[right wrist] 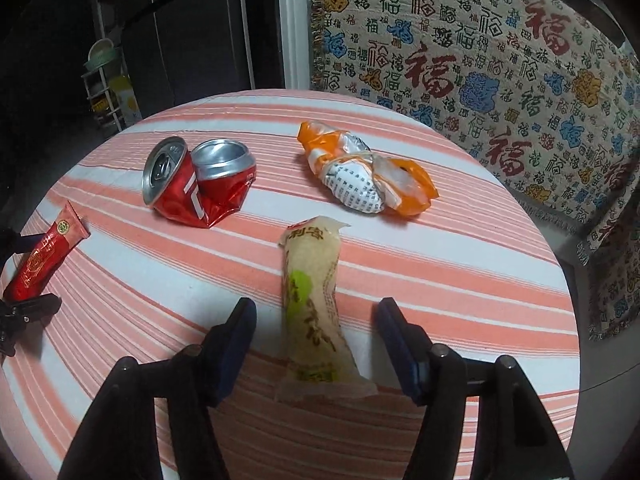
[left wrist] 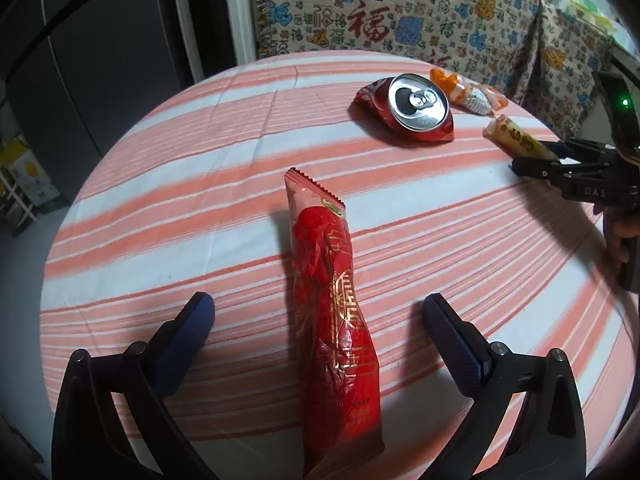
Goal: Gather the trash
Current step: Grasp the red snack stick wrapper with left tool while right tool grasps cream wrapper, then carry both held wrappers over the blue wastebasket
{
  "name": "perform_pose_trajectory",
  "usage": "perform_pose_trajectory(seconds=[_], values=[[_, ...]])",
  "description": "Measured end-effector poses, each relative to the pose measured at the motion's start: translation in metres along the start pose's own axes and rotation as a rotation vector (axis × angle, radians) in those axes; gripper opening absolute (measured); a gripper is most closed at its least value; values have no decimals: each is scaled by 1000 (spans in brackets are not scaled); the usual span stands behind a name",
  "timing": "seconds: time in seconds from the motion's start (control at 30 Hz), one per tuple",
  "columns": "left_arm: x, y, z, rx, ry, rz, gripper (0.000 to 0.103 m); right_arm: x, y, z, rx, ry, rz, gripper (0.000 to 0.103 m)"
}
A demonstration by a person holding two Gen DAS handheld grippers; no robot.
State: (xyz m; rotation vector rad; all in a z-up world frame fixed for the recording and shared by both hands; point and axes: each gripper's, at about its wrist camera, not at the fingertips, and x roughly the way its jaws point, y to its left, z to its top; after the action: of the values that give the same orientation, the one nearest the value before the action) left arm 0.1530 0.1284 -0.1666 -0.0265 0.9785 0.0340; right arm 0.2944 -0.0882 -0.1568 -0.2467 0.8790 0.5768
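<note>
Red wrapper (left wrist: 336, 320) (bottom cut off) — between open jaws

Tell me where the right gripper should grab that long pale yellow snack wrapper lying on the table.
Grip the pale yellow wrapper across its narrow middle, coming straight down from above. It lies flat and lengthwise between the open fingers of the right gripper, so closing would likely pinch its long sides. The flat crimped ends probably offer less to hold.

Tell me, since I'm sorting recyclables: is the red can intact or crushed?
Crushed: the red aluminium can is folded in the middle, both ends pointing up.
</note>
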Motion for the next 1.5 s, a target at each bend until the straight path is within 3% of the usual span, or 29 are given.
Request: perform_pose_trajectory(seconds=[0.23, 0.43, 0.57, 0.7, 0.73, 0.77, 0.8, 0.87, 1.17, 1.5], values=[[1, -2, -1, 3, -12, 7, 103, 2, -3, -1, -15, -9, 38, 66], [-4, 0, 0, 4, -26, 17, 102, 1, -1, 0, -17, 0, 4, 66], [-10, 6, 5, -11, -36, -32, 96, -5, -1, 2, -37, 20, -15, 66], [-8, 0, 9, 24, -15, -45, 79, -13, 6, 13, -63, 19, 13, 64], [-9, -2, 9, 38, -14, -39, 63, -12, 8, 14, -67, 27, 16, 46], [-10, -5, 9, 51, -15, -34, 50, -9, 10, 16, -70, 55, 24, 15], [-11, -6, 9, 54, -14, -37, 24, -7, 10, 16, -60, 88, 21, 16], [-16, -3, 8, 31, -27, -69, 19, -13, 8, 14, -16, 89, 29, 15], [-53, -39, 18, 25, -117, -180, 15, -80, -4, -11, 123, 15, 73, 15], [-74, -143, 41, 130, -153, -327, 15, -161, -61, -71, 266, -42, -13, 15]])
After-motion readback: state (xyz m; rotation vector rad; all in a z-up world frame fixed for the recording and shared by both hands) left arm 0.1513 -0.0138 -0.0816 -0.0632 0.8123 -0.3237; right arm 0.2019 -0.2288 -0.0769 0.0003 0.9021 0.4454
